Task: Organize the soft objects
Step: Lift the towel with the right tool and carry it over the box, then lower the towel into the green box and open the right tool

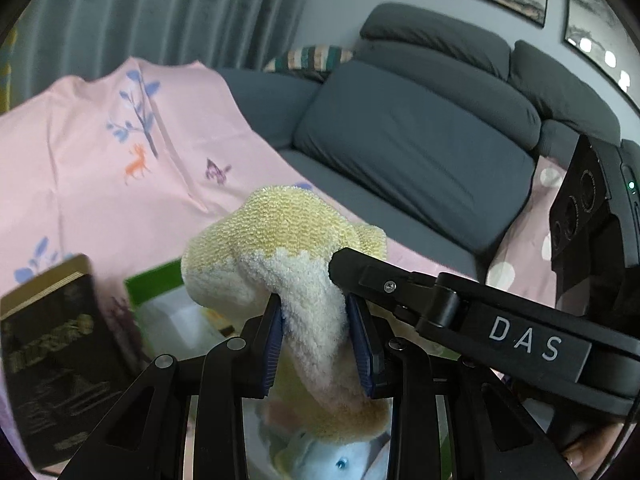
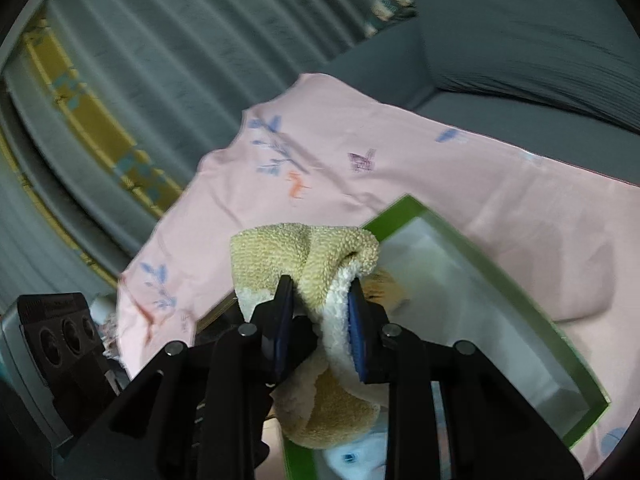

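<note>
**Colours on the Pink Sheet**

The fuzzy sock (image 1: 280,248) is soft yellow and cream white; the pads (image 1: 273,344) that pinch it are dark blue, on the black left gripper (image 1: 318,344); the black right gripper (image 2: 320,332) has blue pads too. The sheet (image 1: 100,168) is pink with blue leaves, an orange deer and a small purple shape; the box (image 2: 472,280) is green on its rim and white inside; the book (image 1: 56,360) is black with gold marks; the sofa (image 1: 420,152) is dark grey; the curtain (image 1: 160,12) is grey-green; one pillow (image 1: 308,58) has green, tan and white stripes.
</note>
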`<state>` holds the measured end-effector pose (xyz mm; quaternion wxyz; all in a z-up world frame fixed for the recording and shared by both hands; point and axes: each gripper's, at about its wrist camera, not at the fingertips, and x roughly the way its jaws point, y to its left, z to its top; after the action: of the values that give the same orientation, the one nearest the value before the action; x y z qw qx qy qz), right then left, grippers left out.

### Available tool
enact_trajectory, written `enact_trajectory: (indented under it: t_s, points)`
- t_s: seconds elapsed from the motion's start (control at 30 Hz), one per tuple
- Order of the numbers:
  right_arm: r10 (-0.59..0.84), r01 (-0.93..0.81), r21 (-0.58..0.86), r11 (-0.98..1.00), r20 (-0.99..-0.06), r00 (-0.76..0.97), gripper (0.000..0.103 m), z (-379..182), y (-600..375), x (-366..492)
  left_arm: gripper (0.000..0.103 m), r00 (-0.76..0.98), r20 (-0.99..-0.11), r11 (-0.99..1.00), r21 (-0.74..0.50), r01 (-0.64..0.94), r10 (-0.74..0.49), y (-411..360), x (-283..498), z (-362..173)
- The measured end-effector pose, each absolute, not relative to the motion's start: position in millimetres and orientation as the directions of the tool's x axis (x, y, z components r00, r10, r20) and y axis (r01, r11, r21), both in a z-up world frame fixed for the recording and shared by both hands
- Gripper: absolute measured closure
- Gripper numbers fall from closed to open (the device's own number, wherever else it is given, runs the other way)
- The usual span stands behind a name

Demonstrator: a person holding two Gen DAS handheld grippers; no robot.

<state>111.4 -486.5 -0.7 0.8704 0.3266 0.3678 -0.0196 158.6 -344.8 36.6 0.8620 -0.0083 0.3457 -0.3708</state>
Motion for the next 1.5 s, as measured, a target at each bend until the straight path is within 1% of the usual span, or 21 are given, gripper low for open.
enact_trajectory:
  t_s: [0.17,0.4,0.57,0.7,0.73,0.77,0.83,0.87,0.9,0.93,1.0,1.03,1.07,1.1,1.13,1.3,1.37,1.43,1.5]
  points:
    - [0.154,0.372,0.508,0.777,-0.727,0.669,0.078,-19,-501,113,0.071,0.431,-0.656,0.728,-0.274,0.629,-0.62,-364,164,20]
    - [0.134,0.448,0.473,0.758,-0.786,0.604,0.078,-37,-513,113,0.071,0.38,-0.718,0.74,-0.276,0.614,-0.584,-379,170,4]
    - [0.13,0.471,0.468,0.748,-0.799,0.587,0.078,-41,-517,110,0.071,0.367,-0.723,0.739,-0.29,0.608,-0.585,-380,170,1]
    - [0.118,0.469,0.458,0.755,-0.799,0.59,0.075,-37,-516,107,0.071,0.355,-0.724,0.737,-0.306,0.603,-0.591,-378,170,3]
    - [0.116,0.468,0.455,0.757,-0.799,0.59,0.075,-35,-515,107,0.069,0.355,-0.725,0.737,-0.306,0.602,-0.591,-377,169,4]
    - [0.114,0.467,0.452,0.76,-0.8,0.589,0.073,-35,-515,108,0.067,0.357,-0.728,0.741,-0.302,0.6,-0.585,-375,168,5]
    - [0.09,0.473,0.436,0.766,-0.801,0.592,0.068,-32,-515,105,0.055,0.366,-0.723,0.742,-0.296,0.602,-0.586,-373,166,10]
    - [0.078,0.478,0.429,0.767,-0.801,0.594,0.062,-30,-515,104,0.051,0.375,-0.717,0.74,-0.288,0.607,-0.587,-370,163,13]
    - [0.064,0.48,0.422,0.769,-0.799,0.598,0.056,-27,-516,102,0.043,0.38,-0.713,0.738,-0.285,0.611,-0.59,-368,160,15]
    - [0.057,0.479,0.417,0.772,-0.797,0.602,0.053,-24,-515,100,0.038,0.385,-0.708,0.737,-0.282,0.615,-0.592,-366,158,18]
    - [0.046,0.475,0.411,0.778,-0.792,0.609,0.043,-20,-514,98,0.035,0.408,-0.7,0.743,-0.265,0.614,-0.586,-359,153,25]
    - [0.04,0.468,0.411,0.782,-0.783,0.62,0.041,-16,-513,95,0.034,0.415,-0.696,0.746,-0.262,0.613,-0.586,-355,151,28]
    - [0.036,0.464,0.41,0.785,-0.778,0.627,0.035,-13,-511,93,0.033,0.422,-0.691,0.747,-0.26,0.612,-0.586,-351,148,32]
    - [0.033,0.461,0.409,0.787,-0.775,0.631,0.03,-12,-510,92,0.029,0.432,-0.686,0.751,-0.257,0.608,-0.585,-345,146,36]
    - [0.026,0.457,0.405,0.792,-0.769,0.638,0.028,-8,-508,90,0.025,0.444,-0.681,0.756,-0.252,0.604,-0.582,-339,143,39]
    - [-0.006,0.449,0.39,0.804,-0.75,0.661,0.016,6,-496,80,0.024,0.498,-0.652,0.78,-0.246,0.575,-0.572,-304,129,55]
    - [-0.019,0.437,0.378,0.817,-0.738,0.674,0.016,14,-488,76,0.024,0.514,-0.645,0.792,-0.251,0.557,-0.565,-287,123,59]
    - [-0.03,0.424,0.366,0.829,-0.727,0.686,0.014,22,-479,73,0.024,0.532,-0.634,0.804,-0.264,0.534,-0.561,-268,118,63]
    - [-0.04,0.409,0.353,0.841,-0.715,0.698,0.005,29,-469,70,0.024,0.548,-0.627,0.815,-0.272,0.512,-0.554,-250,113,66]
